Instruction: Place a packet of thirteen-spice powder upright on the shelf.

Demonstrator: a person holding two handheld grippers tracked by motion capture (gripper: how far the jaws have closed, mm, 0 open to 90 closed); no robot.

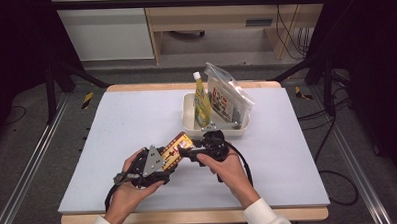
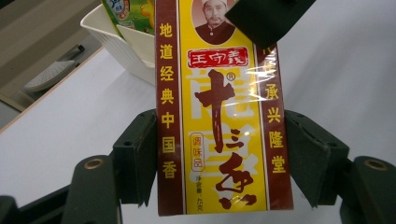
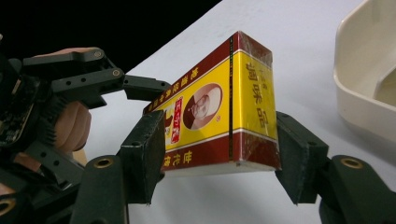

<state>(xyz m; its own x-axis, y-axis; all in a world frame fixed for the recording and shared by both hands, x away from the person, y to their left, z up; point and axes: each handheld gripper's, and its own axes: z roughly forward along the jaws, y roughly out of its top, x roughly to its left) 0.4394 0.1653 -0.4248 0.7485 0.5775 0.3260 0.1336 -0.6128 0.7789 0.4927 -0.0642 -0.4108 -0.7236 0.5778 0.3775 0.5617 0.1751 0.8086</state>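
You have the yellow-and-red spice box (image 1: 177, 149) lifted off the white table (image 1: 137, 124), held between both grippers in front of you, a little short of the cream basket (image 1: 191, 123). Your left gripper (image 1: 155, 161) has its fingers (image 2: 137, 154) closed against the box's two long edges near its lower end — in the left gripper view the black pads sit flush on either red border. Your right gripper (image 1: 188, 153) comes in from the other end: in the right gripper view its fingers (image 3: 299, 158) bracket the box's end, the left pad overlapping the front face and the right one against the far edge. Whether they are pressing hard or just touching, I cannot tell, though they look closed on it.

So the pickup is done, and you are, as I read it, in the middle of a hand-over from left to right. The basket already holds a green-yellow squeeze bottle (image 1: 201, 99) and a clear zip bag (image 1: 228, 96), both standing, with some free room at the near-left part.

What is left, I judge — let the left fingers spread off the box, carry it with the right gripper over the rim, and set it down in that free space without knocking the bottle.
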